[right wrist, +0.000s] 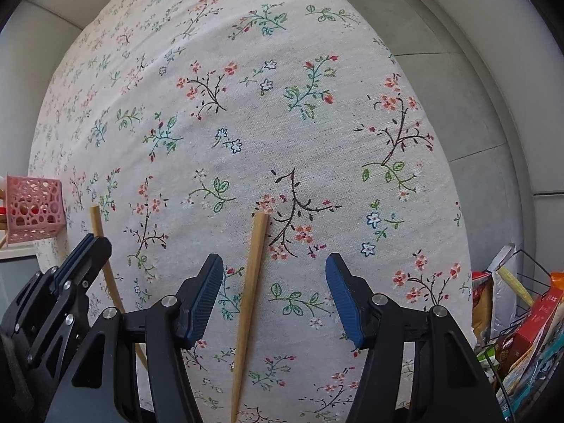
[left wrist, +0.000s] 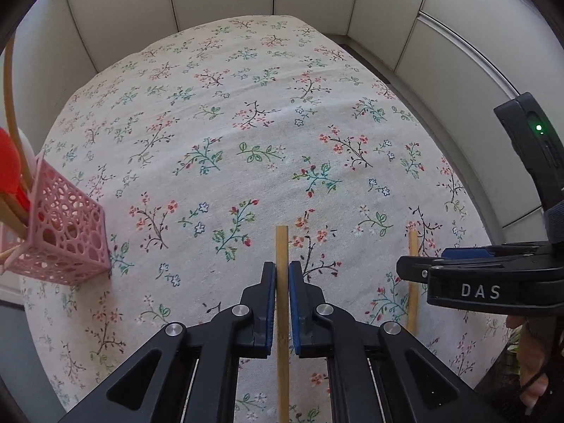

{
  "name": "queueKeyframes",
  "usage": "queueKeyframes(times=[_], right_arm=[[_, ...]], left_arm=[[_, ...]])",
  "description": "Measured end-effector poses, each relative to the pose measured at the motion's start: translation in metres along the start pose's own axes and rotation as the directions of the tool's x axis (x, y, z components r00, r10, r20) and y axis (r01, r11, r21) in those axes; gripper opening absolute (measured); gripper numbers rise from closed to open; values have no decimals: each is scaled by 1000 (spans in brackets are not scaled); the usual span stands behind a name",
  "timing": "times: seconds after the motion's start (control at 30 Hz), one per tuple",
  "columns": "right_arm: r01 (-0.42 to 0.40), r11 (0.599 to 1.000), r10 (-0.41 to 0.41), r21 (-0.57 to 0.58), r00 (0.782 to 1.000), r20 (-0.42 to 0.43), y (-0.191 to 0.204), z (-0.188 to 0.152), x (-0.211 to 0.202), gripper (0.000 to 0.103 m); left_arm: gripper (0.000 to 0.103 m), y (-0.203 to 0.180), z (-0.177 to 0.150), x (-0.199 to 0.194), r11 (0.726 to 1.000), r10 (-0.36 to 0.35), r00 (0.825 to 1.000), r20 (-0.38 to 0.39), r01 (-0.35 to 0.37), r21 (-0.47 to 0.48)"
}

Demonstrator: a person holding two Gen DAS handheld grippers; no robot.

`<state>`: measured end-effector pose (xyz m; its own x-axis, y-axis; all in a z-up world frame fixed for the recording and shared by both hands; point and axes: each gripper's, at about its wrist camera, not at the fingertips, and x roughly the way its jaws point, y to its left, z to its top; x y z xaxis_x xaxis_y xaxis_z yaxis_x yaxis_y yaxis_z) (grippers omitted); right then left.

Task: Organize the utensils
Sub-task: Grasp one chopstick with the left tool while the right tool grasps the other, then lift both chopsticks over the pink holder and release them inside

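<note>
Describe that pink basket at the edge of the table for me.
The pink basket is a square, upright holder, seemingly plastic, its walls pierced with round holes of many sizes. It stands on the flowered tablecloth near the table's left edge, apart from both grippers. A red utensil and thin wooden sticks poke out of it.

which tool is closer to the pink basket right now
Left. The left tool, shut on a chopstick, is nearer the pink basket. The right tool sits farther off, open over the other chopstick lying on the tablecloth.
</note>
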<state>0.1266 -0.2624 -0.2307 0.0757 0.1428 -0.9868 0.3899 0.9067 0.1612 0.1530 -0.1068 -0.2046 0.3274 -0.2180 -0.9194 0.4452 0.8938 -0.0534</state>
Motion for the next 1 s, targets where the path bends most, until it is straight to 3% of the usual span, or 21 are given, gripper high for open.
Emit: queueKeyframes(times=[0.2, 0.33, 0.53, 0.6, 0.8, 1.0], right_arm=[[83, 995, -81, -59, 996, 41, 24, 0, 6, 61], [137, 986, -131, -91, 989, 76, 37, -2, 7, 41], [141, 984, -131, -107, 987, 94, 44, -5, 6, 16], [136, 984, -126, -115, 987, 96, 42, -6, 6, 12], [82, 991, -71, -110, 992, 102, 37, -8, 0, 8], [41, 991, -16, -129, 982, 188, 38, -23, -35, 8]], left_arm=[[7, 15, -8, -5, 1000, 9, 1000, -5, -9, -22], [7, 19, -11, -8, 1000, 11, 1000, 0, -11, -24], [7, 24, -14, -10, 999, 16, 1000, 7, -16, -35], [7, 25, -15, -12, 999, 17, 1000, 10, -17, -38], [7, 25, -18, -21, 999, 30, 999, 38, -28, -37], [7, 28, -22, -49, 998, 40, 992, 120, -34, -46]])
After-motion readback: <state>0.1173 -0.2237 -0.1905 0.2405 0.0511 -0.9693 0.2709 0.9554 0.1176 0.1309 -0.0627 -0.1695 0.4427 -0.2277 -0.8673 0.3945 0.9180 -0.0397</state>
